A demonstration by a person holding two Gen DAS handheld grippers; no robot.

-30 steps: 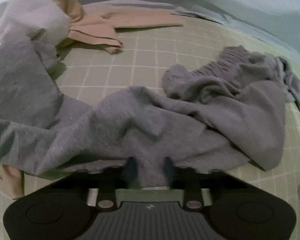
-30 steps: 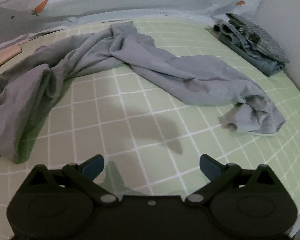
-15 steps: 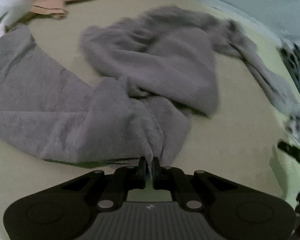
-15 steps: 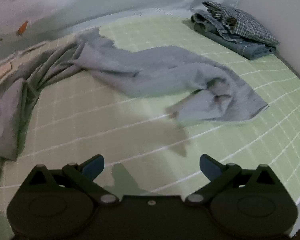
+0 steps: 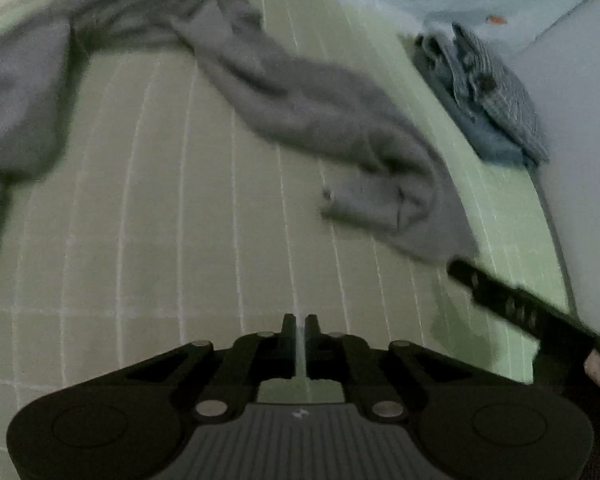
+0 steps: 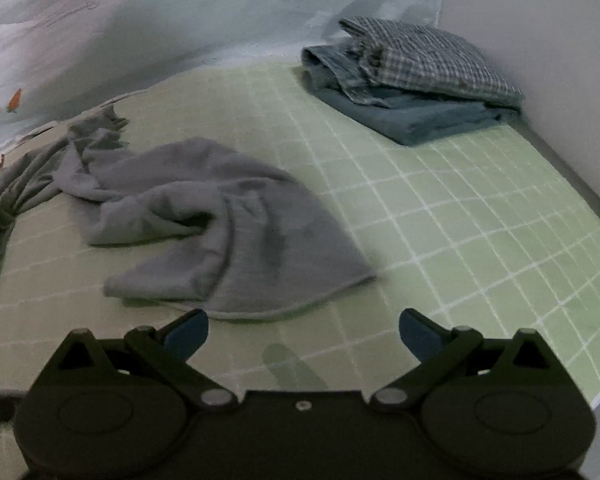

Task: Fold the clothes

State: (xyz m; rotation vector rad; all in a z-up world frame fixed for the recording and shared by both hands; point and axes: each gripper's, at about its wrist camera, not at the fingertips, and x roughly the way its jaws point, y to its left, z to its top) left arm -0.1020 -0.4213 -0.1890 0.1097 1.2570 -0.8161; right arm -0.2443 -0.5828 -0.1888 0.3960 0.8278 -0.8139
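The left gripper (image 5: 300, 326) is hovering with fingers nearly pressed together, pinching nothing. The right gripper (image 6: 303, 326) is holding its blue fingertips (image 6: 188, 330) spread wide. The grey garment (image 6: 220, 224) is lying crumpled at its eleven o'clock on the green checked sheet (image 6: 460, 220); folded clothes (image 6: 412, 80) are sitting at one o'clock.

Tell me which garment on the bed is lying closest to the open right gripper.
The crumpled grey garment: its hem lies just ahead of the right gripper. The folded plaid shirt and the blue garment under it sit far back by the wall.
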